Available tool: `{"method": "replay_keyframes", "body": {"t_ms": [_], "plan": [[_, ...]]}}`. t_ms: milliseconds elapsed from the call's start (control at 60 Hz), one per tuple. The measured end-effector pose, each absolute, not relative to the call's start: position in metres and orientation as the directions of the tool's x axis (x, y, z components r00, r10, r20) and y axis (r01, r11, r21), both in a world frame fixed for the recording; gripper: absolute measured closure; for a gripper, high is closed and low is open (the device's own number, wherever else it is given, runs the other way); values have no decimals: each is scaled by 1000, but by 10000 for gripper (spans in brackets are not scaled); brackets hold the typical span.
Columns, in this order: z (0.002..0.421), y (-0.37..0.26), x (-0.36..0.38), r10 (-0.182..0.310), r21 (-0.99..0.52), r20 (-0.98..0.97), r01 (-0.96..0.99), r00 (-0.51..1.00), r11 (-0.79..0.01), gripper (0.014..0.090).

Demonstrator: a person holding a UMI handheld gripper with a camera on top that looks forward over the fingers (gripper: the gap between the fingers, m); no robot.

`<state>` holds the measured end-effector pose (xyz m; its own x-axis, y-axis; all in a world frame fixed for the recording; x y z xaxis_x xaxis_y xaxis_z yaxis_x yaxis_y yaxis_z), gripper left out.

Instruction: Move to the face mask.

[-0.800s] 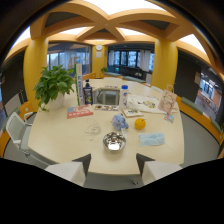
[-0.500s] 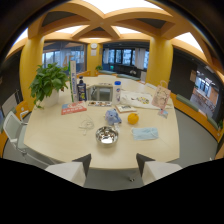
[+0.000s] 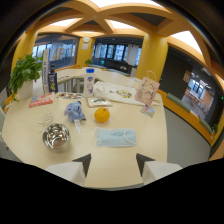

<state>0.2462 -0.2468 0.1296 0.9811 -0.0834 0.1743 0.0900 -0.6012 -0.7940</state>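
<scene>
The jaws stand apart over the near edge of the pale bench, nothing between them. Just ahead of them at 12 o'clock lies the light blue face mask, flat on the bench. At 10 o'clock sits a shiny metal bowl. Beyond the mask, at 11 o'clock, rests an orange, with a small blue plush toy just to its left. Farther off stand a bottle and, far at 10 o'clock, a potted plant
</scene>
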Motion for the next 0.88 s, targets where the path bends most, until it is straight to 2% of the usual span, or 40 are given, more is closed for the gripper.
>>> {"method": "replay_keyframes", "body": {"t_ms": [167,333,883], "plan": [[94,-172,275,-36,-787,155,101,987,-608,194],[66,-132,285,1,-760,111,86,994,-644,194],[52,-111,290,20,-737,73,68,997,-673,190]]}}
